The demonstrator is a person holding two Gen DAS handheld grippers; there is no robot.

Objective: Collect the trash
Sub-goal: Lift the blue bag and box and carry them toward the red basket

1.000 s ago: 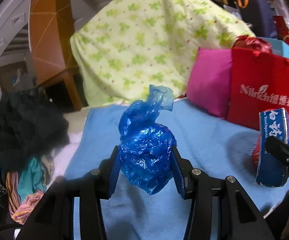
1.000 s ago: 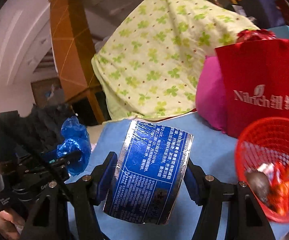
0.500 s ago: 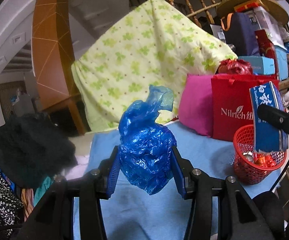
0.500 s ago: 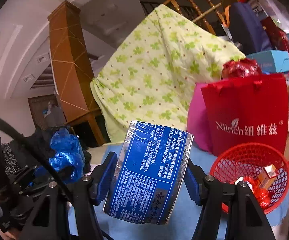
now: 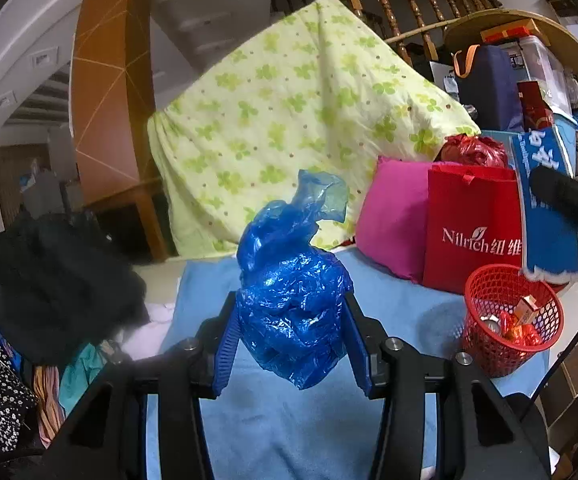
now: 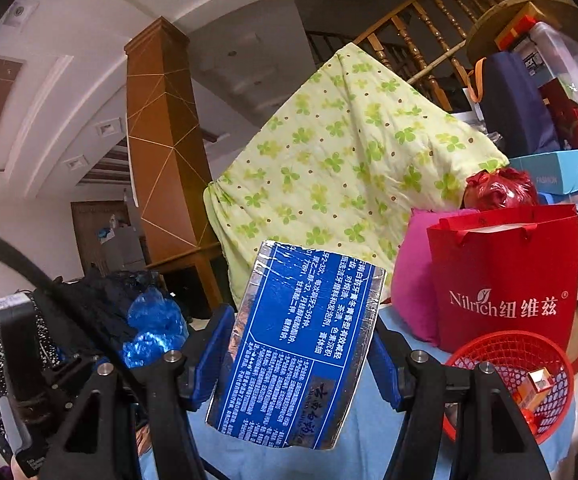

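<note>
My left gripper [image 5: 291,344] is shut on a crumpled blue plastic bag [image 5: 291,300], held above the light blue cloth [image 5: 289,432]. My right gripper [image 6: 299,364] is shut on a flattened blue toothpaste box [image 6: 297,348] with silver edges, raised high. The box also shows at the right of the left wrist view [image 5: 549,204], above a red mesh basket [image 5: 511,320] holding several wrappers. The basket sits low right in the right wrist view [image 6: 517,384]. The blue bag shows at the left there [image 6: 153,326].
A red paper bag [image 5: 473,236] and a pink cushion [image 5: 393,216] stand behind the basket. A green-patterned quilt [image 5: 301,120] hangs behind. Dark clothes [image 5: 45,280] pile at the left. A wooden pillar [image 6: 161,140] and stair railing stand behind.
Both grippers have risen with their loads. The basket has dropped lower in both views, and the toothpaste box now hangs above it in the left wrist view.
</note>
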